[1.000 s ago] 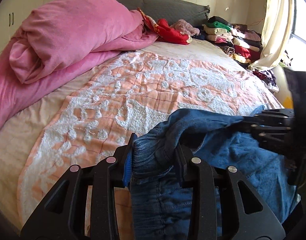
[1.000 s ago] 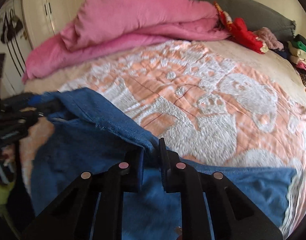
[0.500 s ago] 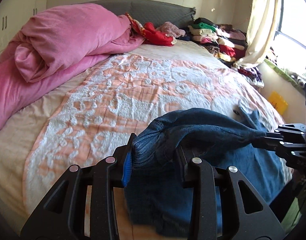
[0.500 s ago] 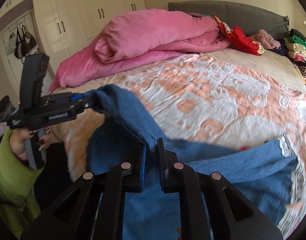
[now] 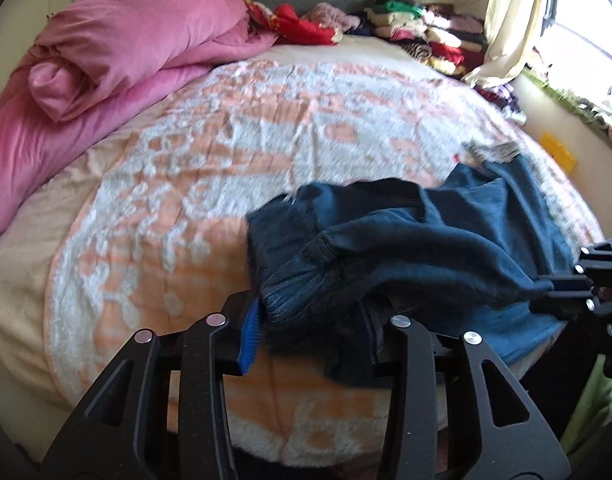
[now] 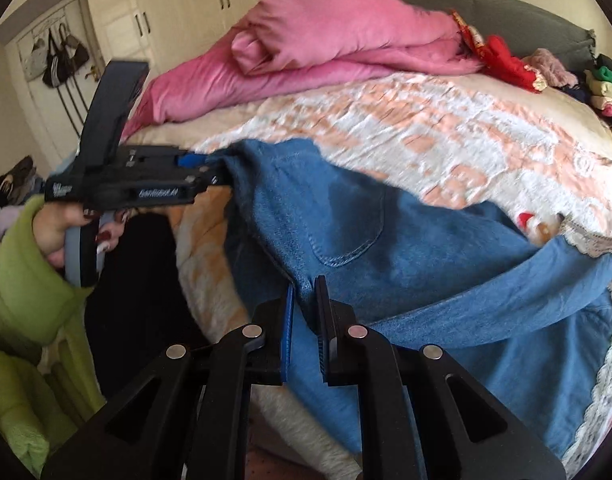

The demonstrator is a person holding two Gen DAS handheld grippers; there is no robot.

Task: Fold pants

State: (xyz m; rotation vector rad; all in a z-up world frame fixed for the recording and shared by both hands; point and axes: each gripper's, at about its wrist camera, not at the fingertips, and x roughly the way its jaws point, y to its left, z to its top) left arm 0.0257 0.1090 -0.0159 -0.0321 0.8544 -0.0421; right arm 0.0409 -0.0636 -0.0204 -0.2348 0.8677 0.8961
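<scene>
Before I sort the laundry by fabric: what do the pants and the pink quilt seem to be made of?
The pants look like blue denim: matte weave, stitched back pocket, pale lace-like hem trim. The pink quilt looks like plush velvet or fleece, with a soft sheen on its puffy folds; exact fibre can't be told.

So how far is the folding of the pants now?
Early stage. Done: the pants are picked up along the waist edge, the legs lying on the bed. In hand: the right claw pinches the waist; the left claw has just been opening, the bunched waistband between its fingers. Left: no neat fold shows yet; the pants must be doubled and laid flat.
</scene>
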